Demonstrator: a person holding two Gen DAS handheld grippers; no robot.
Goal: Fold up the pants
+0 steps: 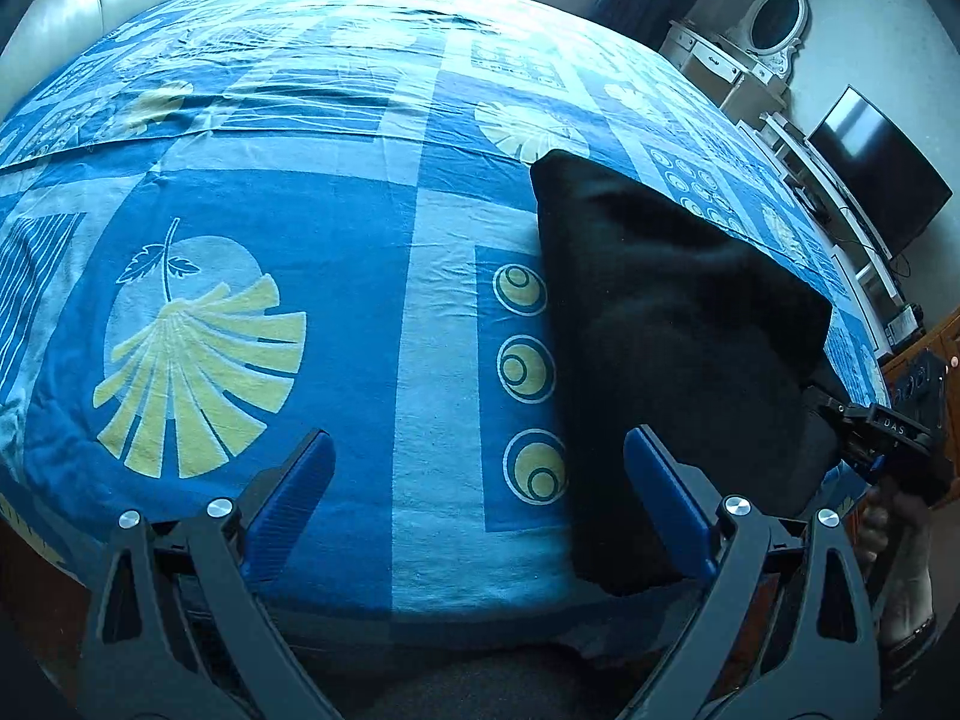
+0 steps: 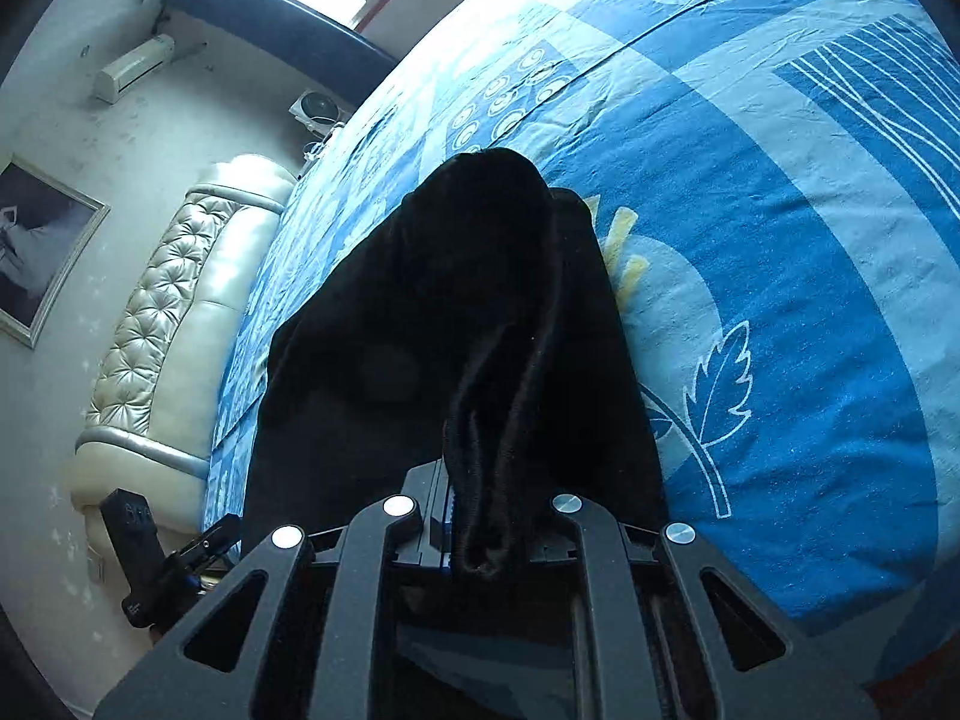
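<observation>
The black pants (image 1: 672, 330) lie partly folded on the blue patterned bed sheet (image 1: 270, 210), right of centre in the left wrist view. My left gripper (image 1: 480, 444) hangs open above the sheet near the bed's front edge, its right blue pad beside the pants' near corner, with nothing between the pads. At the right edge, my right gripper (image 1: 864, 438) is shut on a corner of the pants. In the right wrist view a bunched edge of the pants (image 2: 456, 312) is pinched in my right gripper (image 2: 474, 516), lifted off the sheet (image 2: 810, 360). The cloth hides the fingertips.
A padded cream headboard (image 2: 180, 330) runs along the bed's far side. A dark TV (image 1: 882, 174) on a white stand and a white dresser with an oval mirror (image 1: 774, 18) stand against the right wall. My left gripper (image 2: 180, 564) shows at the lower left of the right wrist view.
</observation>
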